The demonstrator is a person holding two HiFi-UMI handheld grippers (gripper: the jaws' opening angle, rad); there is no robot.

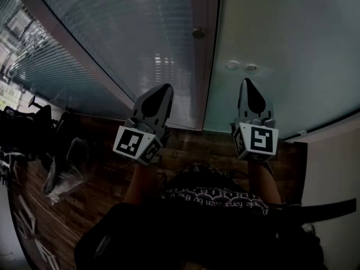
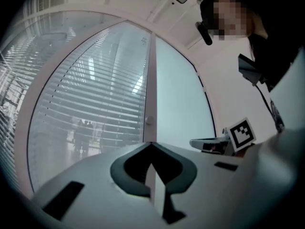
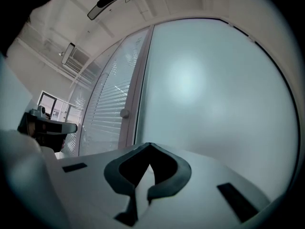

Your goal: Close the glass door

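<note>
Left tool (image 1: 165, 89) and right tool (image 1: 248, 84) both pinched together on nothing, facing the frosted glass door (image 1: 281, 44) just right of the frame post (image 1: 206, 66); likely heavy, stiff, slick, breakable, so push gently by the round fittings (image 1: 242, 66) near its edge.

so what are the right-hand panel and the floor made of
Right-hand panel: likely frosted glass, matte; light glows through evenly and nothing shows behind it.
Floor: dark wood planks or wood-look laminate, slight sheen; board seams and grain show.
</note>
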